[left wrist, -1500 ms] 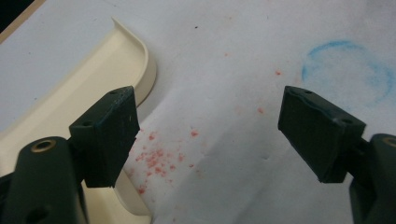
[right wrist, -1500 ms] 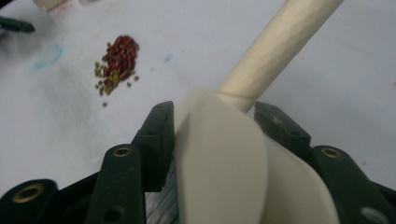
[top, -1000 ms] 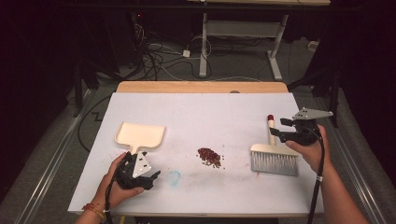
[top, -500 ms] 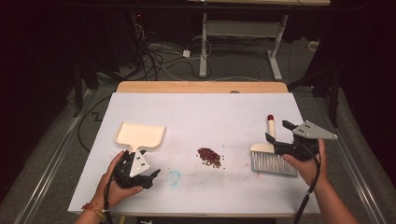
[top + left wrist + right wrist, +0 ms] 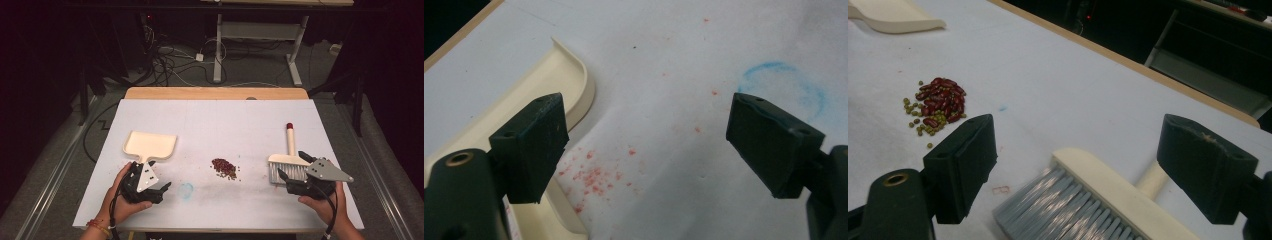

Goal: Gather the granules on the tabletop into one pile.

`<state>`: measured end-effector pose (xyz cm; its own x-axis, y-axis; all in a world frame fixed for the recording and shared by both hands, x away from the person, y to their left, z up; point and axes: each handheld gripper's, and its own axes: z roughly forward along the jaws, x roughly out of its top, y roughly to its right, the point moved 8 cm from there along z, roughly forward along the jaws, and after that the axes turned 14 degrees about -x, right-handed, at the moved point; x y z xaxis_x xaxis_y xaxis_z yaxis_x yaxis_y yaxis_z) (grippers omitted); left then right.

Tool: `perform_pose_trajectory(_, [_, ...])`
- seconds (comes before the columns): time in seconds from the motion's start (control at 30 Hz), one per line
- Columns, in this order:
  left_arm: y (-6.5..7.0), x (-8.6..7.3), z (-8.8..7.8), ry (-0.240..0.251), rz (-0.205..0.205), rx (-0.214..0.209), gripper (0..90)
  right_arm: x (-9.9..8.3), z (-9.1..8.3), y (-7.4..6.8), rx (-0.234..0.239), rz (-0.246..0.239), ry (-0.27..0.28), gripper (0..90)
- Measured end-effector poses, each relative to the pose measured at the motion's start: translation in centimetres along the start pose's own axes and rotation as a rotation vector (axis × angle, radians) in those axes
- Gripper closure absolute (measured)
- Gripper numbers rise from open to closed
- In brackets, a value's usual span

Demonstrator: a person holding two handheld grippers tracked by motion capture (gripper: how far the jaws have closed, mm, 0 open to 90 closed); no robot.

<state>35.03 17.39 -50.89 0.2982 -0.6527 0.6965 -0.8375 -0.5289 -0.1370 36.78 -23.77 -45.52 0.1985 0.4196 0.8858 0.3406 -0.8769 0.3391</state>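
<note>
Hovering with jaws apart, the right gripper point(image 5: 292, 175) frames the hand brush point(image 5: 288, 161) at four o'clock; the left gripper point(image 5: 159, 189), also spread, sits beside the dustpan point(image 5: 150, 145) at eight o'clock

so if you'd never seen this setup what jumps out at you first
A small pile of red and green beans sits mid-table on the white table. A cream dustpan lies to its left, just ahead of the open left gripper. A grey-bristled brush lies to its right, with the open right gripper over its bristles.
</note>
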Motion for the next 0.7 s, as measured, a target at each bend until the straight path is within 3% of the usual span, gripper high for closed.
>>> perform_pose_trajectory(0.23, [-0.25,0.11,-0.05,0.008,-0.002,0.004,16.4,-0.03,0.16,-0.83,-0.007,-0.059,0.0,17.0])
perform_pose_trajectory(0.7, [-0.35,0.36,0.5,-0.005,-0.006,0.002,16.4,0.1,-0.13,-0.15,-0.006,-0.036,0.018,19.6])
